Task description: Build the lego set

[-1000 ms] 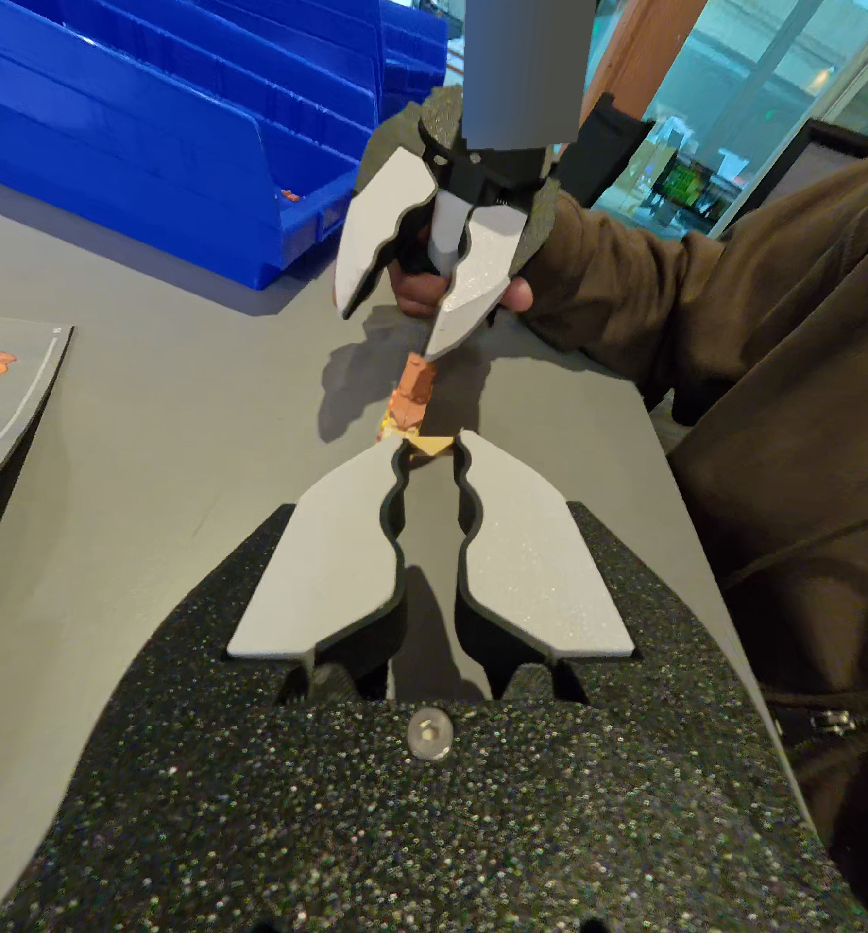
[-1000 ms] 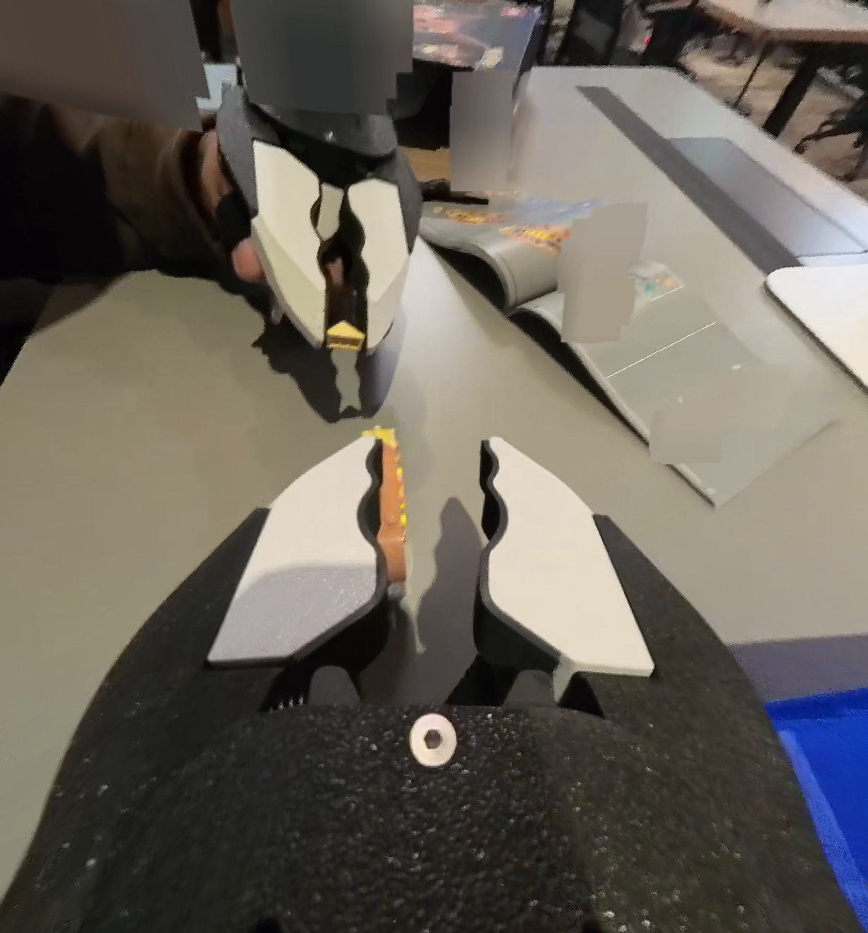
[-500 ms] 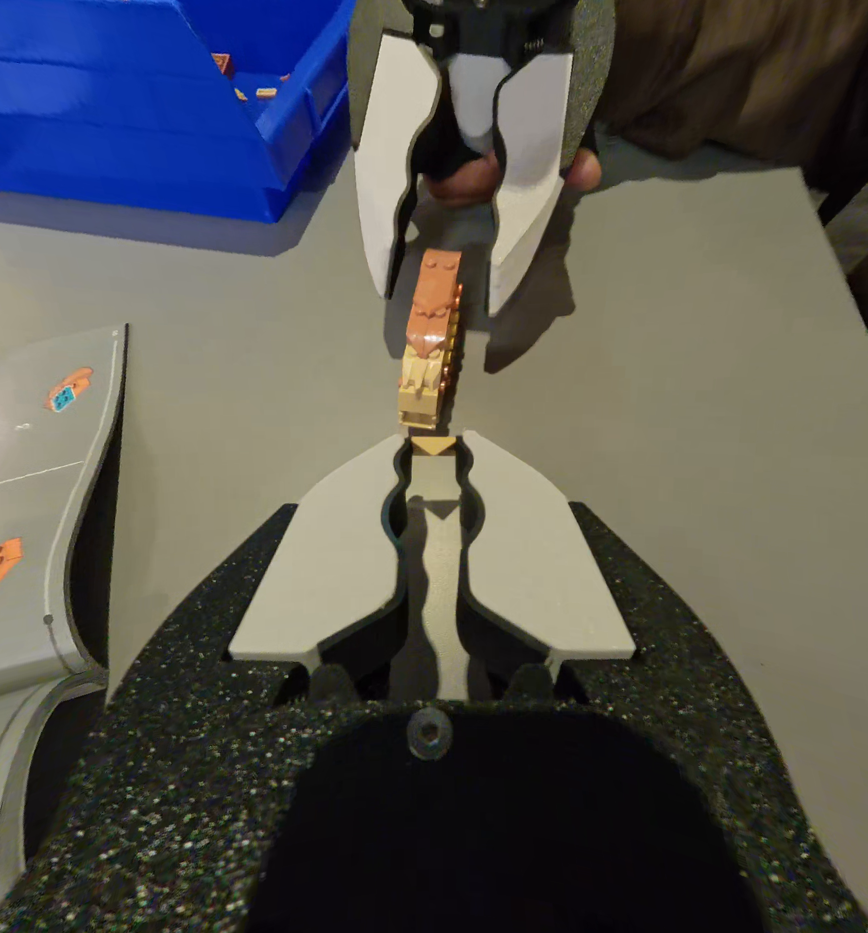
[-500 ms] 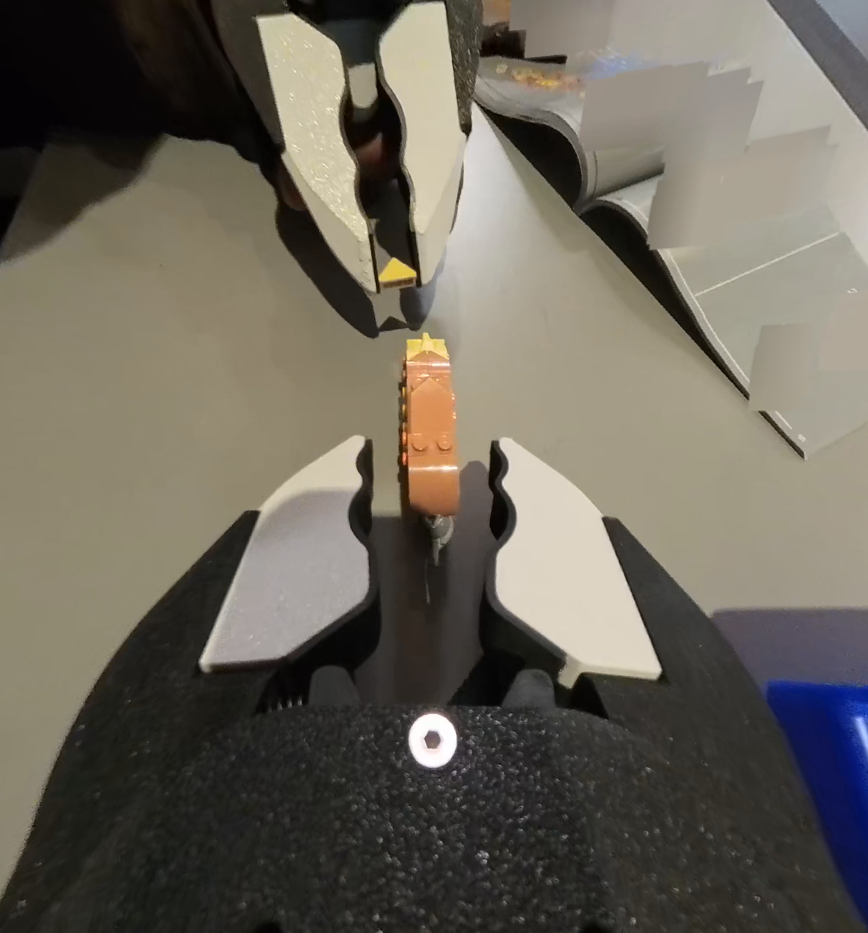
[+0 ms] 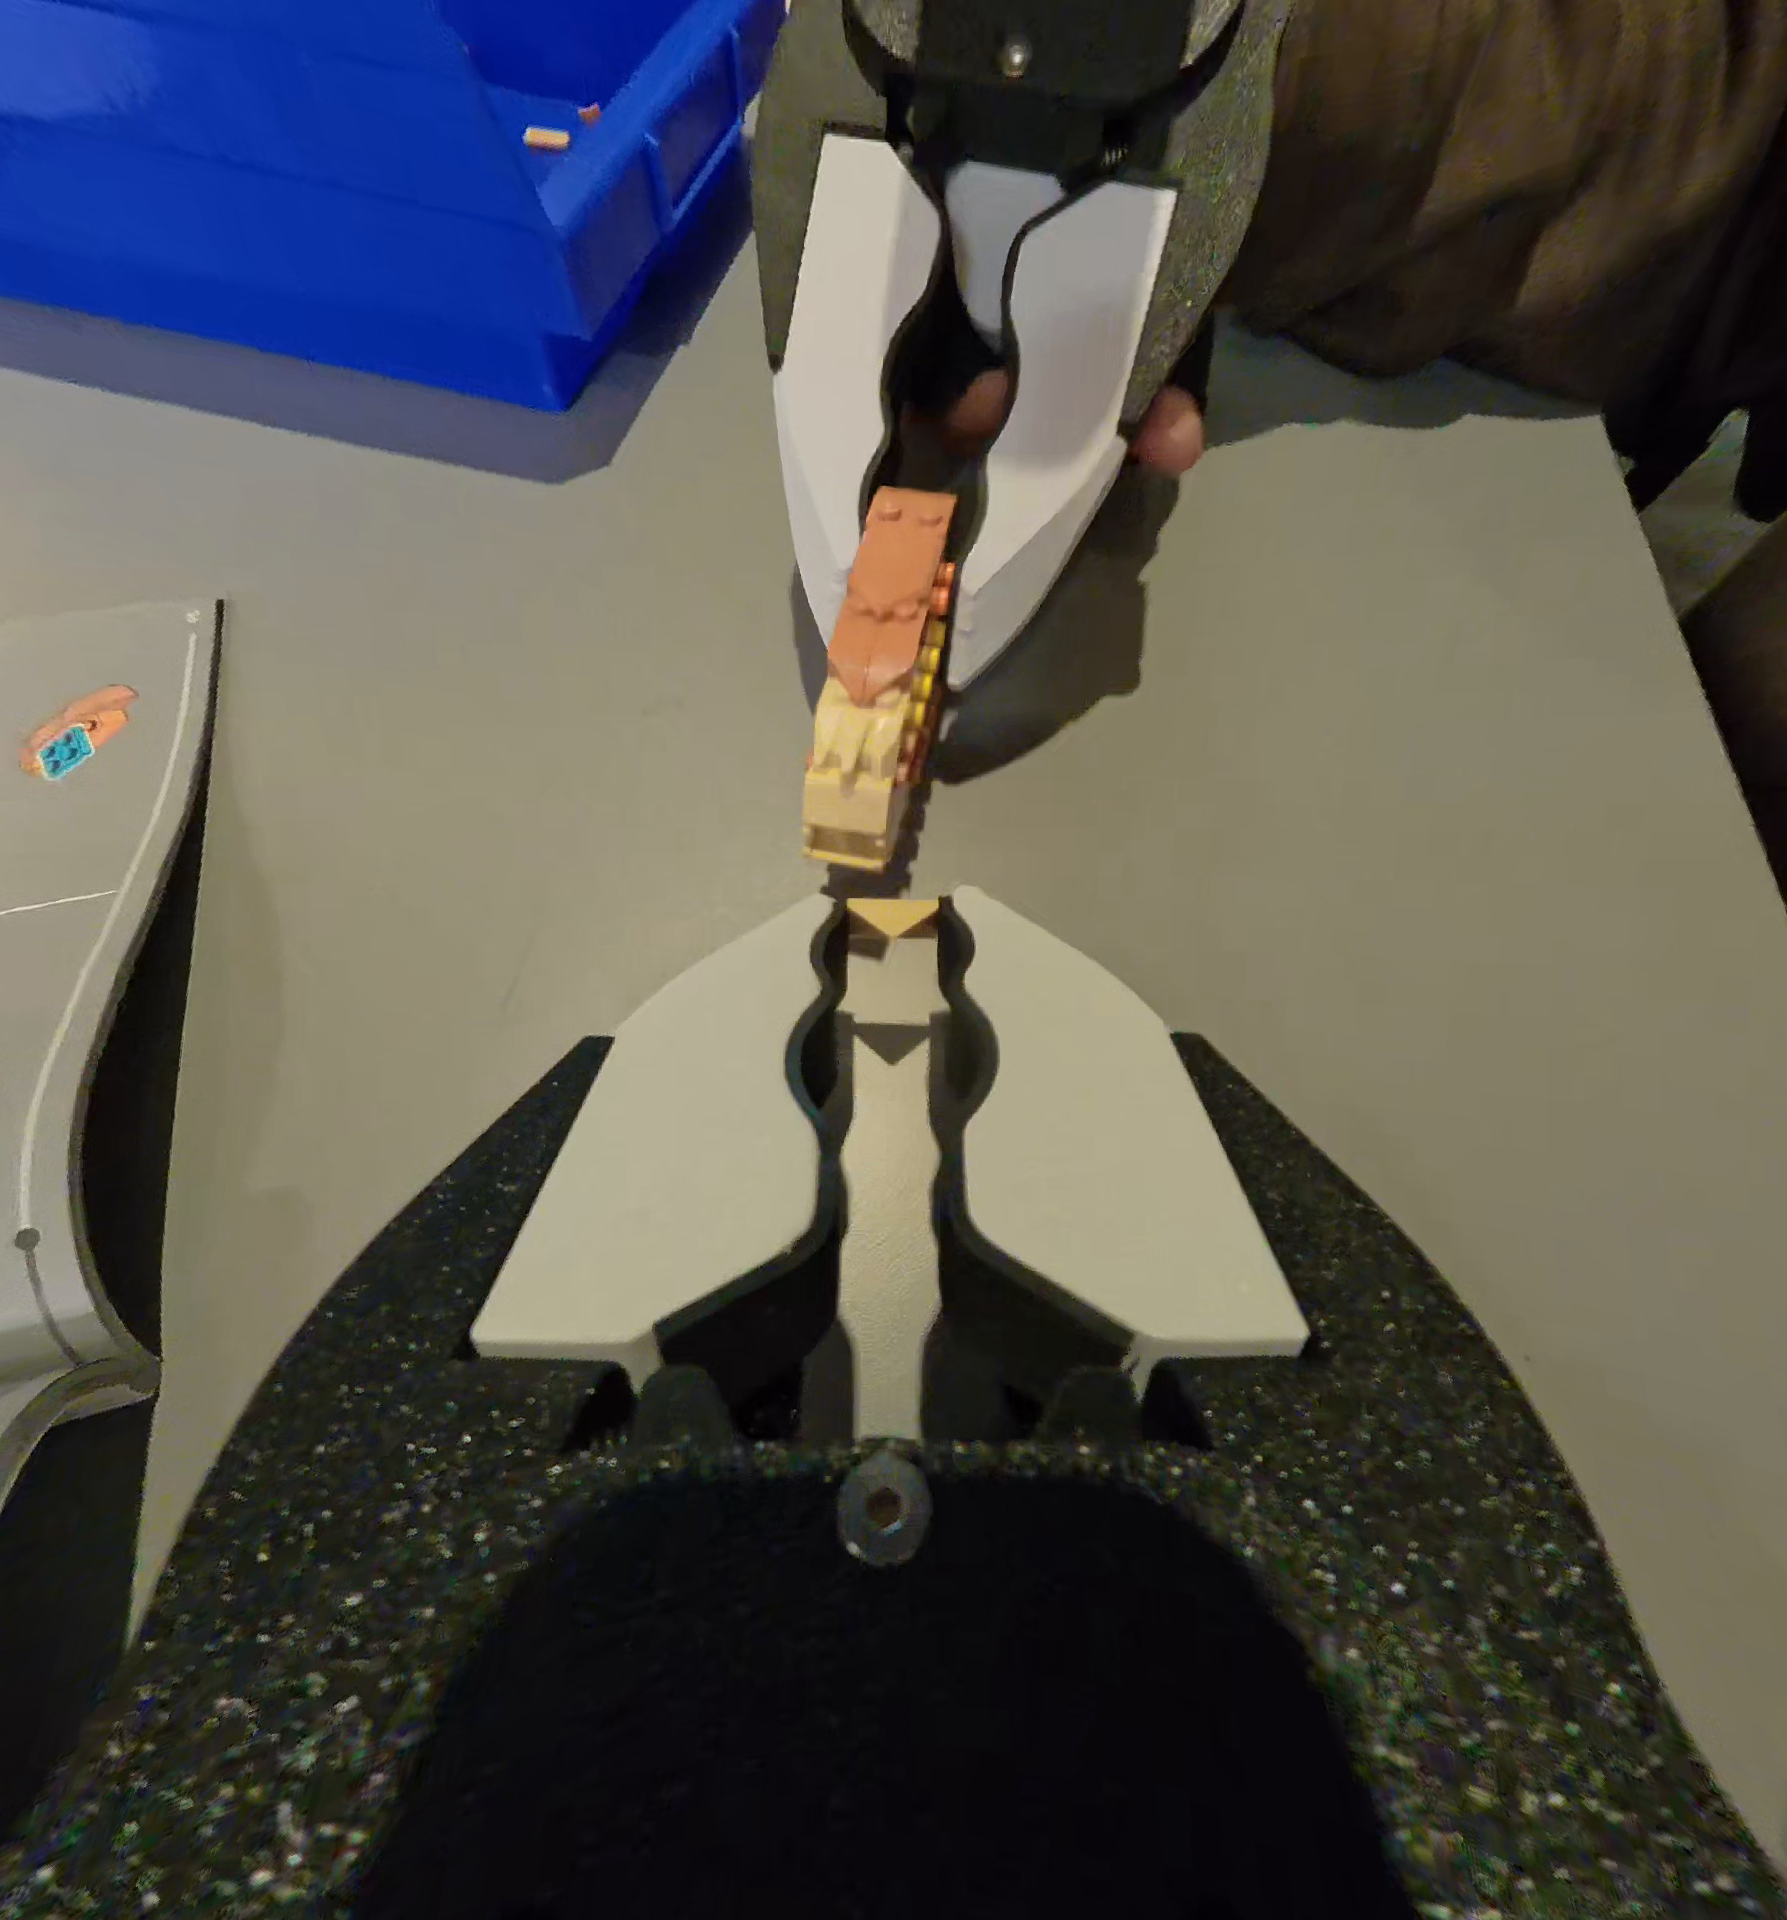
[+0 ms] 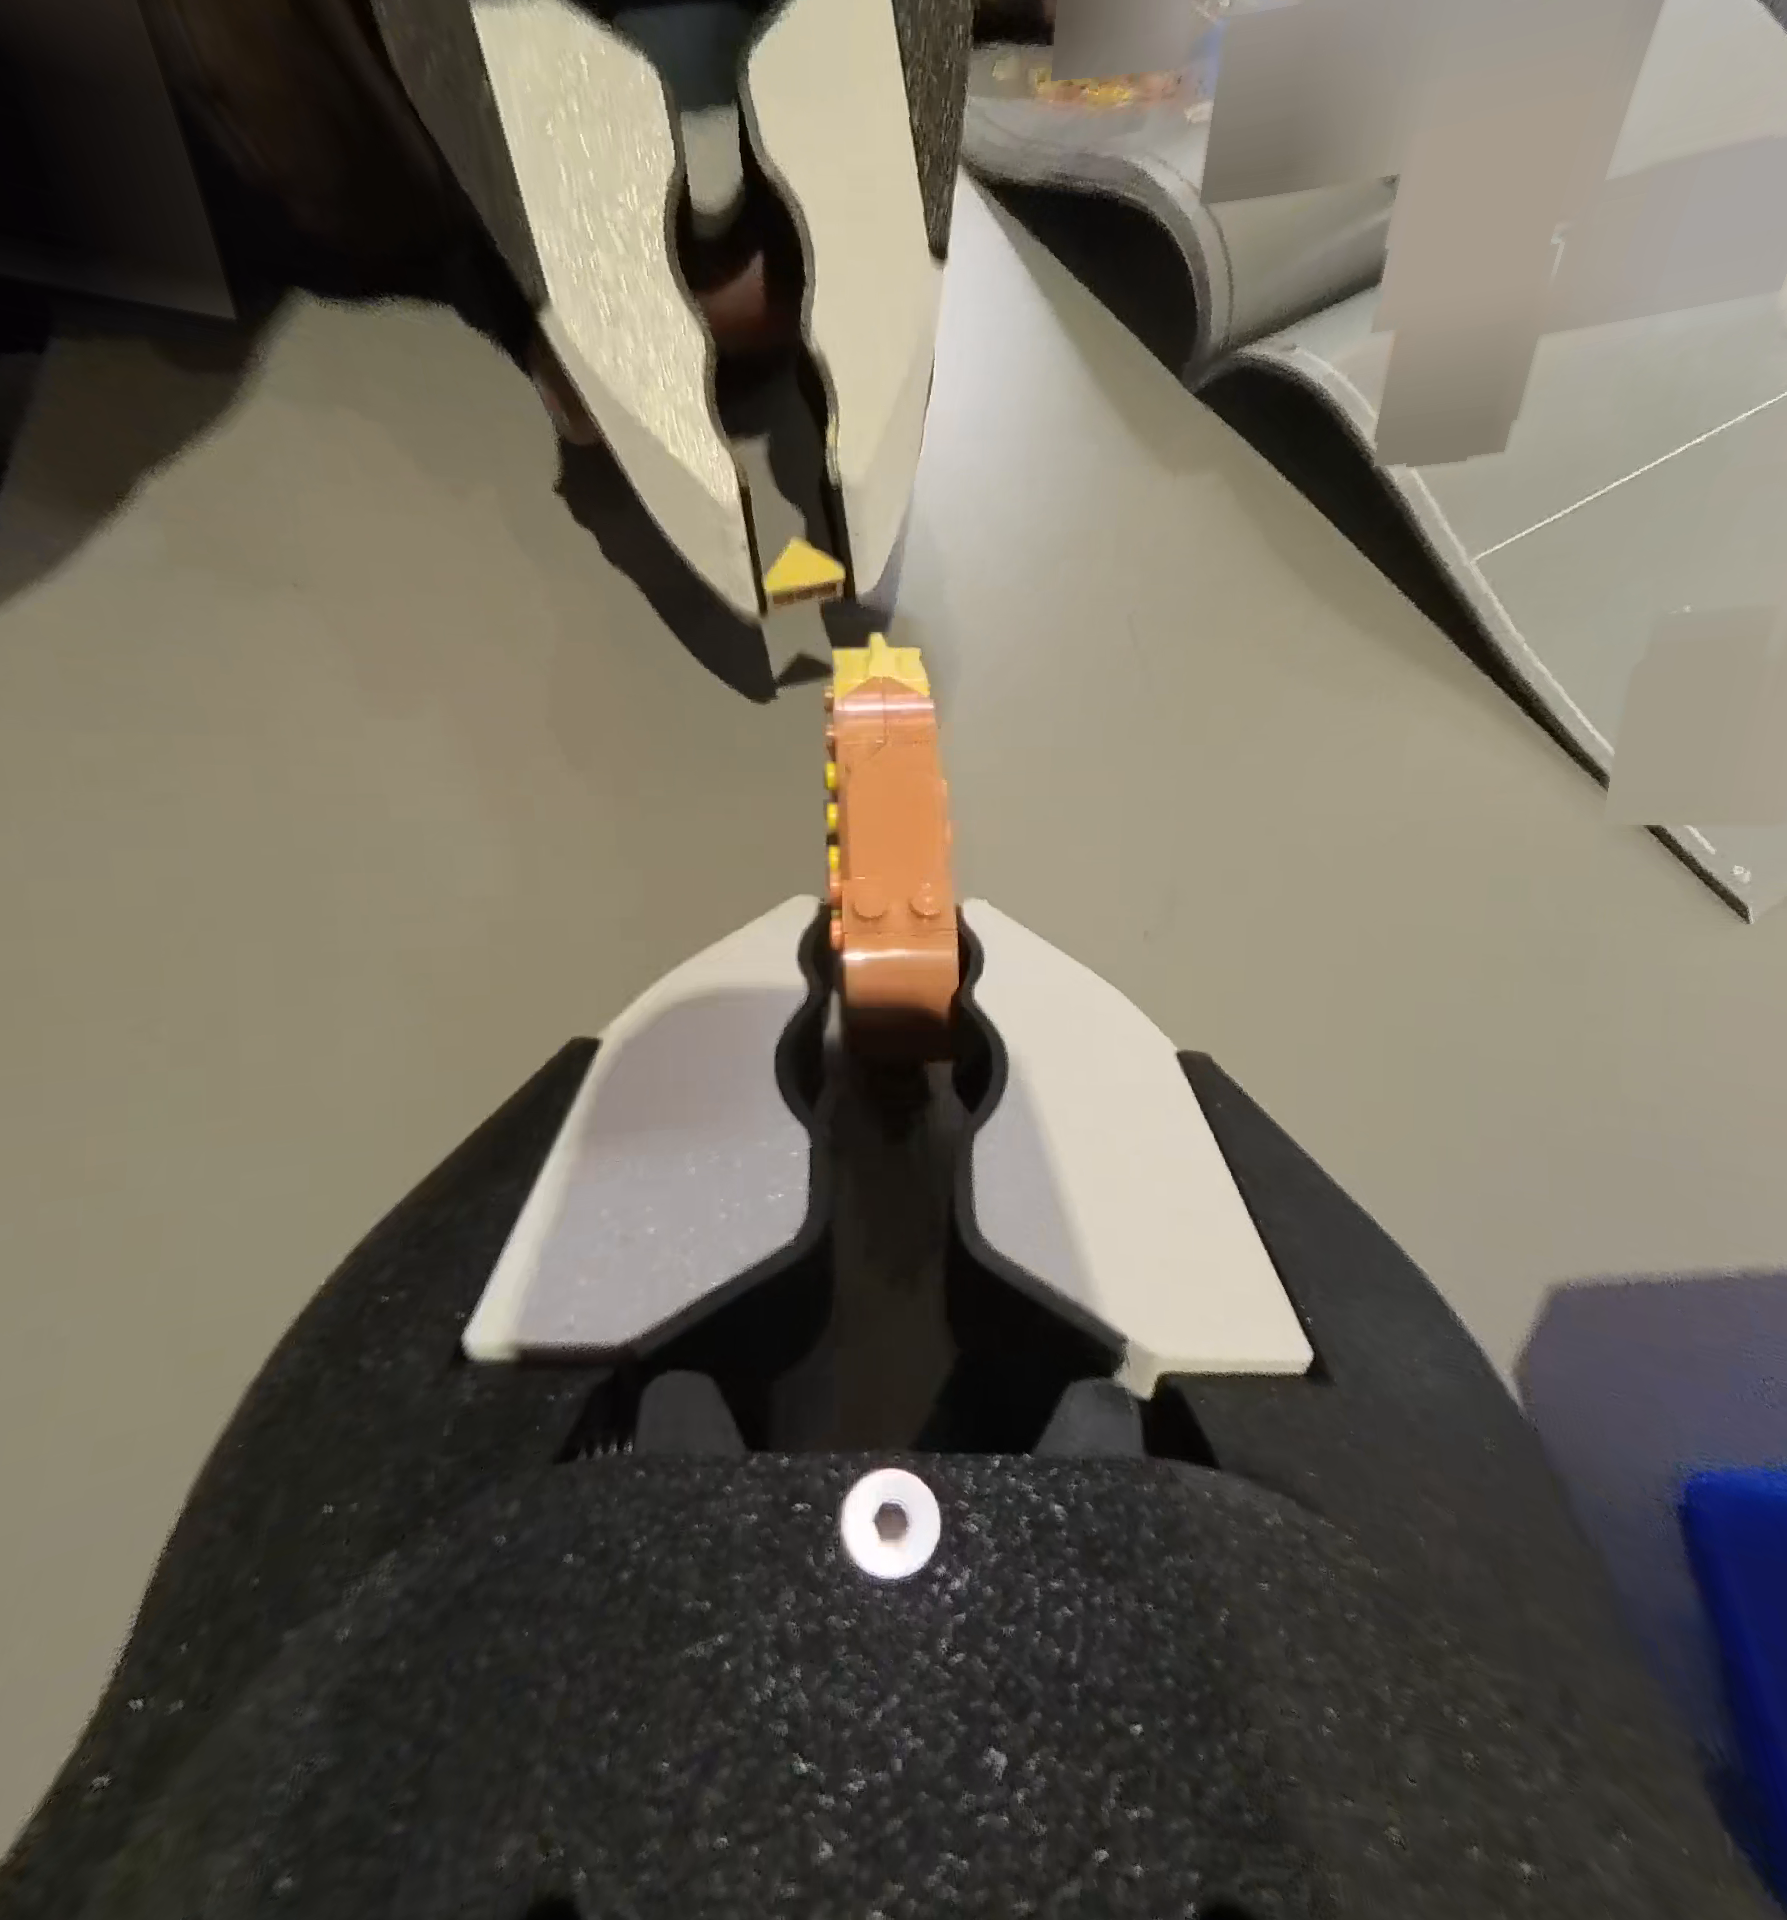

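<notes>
A: Left gripper (image 5: 891,914) pinches a tan wedge (image 5: 890,921) at its tips, above the table (image 5: 453,582).

B: And the right gripper (image 6: 889,940) clamps the orange build (image 6: 887,831), nose just short of the wedge, not touching.

A: The bin (image 5: 369,177)?

B: Blue, far left, a few small orange pieces (image 5: 546,135) inside. Booklet (image 5: 47,935) lies open beside it.

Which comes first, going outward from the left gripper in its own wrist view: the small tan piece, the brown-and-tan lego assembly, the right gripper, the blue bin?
1. Small tan piece, pinched at the left gripper tips.
2. Brown-and-tan lego assembly, just ahead.
3. Right gripper, behind it, gripping the assembly.
4. Blue bin, far upper left.
</notes>
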A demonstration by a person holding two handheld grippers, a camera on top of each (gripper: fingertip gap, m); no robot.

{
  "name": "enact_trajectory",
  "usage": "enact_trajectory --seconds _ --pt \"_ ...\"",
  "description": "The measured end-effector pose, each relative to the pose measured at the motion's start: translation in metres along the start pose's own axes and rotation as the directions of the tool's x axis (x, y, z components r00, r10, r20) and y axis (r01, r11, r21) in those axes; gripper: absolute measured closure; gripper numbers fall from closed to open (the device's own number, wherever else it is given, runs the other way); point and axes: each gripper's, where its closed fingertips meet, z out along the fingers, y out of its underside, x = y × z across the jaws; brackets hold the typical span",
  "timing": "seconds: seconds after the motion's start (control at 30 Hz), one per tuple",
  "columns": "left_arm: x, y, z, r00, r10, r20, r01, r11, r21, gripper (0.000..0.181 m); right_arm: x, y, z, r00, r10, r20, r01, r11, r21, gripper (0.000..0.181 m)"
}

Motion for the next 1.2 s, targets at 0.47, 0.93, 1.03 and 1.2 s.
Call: enact_trajectory --seconds 0.47,0.93,1.03,1.2 --pt "0.012 -0.064 -0.057 0.975 -0.132 -0.18 0.182 0.935 0.304 0.165 -0.024 -0.073 -0.025 0.957 0.093 0.274 -0.22 0.848 0.481 0.161" --pt "-0.002 -0.108 -0.108 0.993 -0.075 -0.091 0.08 0.996 0.047 0.165 -0.014 -0.127 -0.018 0.976 0.089 0.199 -0.21 0.64 0.739 0.161" --pt "-0.009 -0.11 -0.107 0.996 -0.062 -0.058 0.06 0.998 -0.027 0.165 -0.012 -0.128 -0.019 0.982 0.079 0.169 -0.181 0.63 0.755 0.161" --pt "-0.01 -0.113 -0.098 0.997 -0.063 -0.039 0.058 0.991 -0.12 0.165 -0.008 -0.127 -0.032 0.982 0.089 0.168 -0.188 0.585 0.789 0.161"
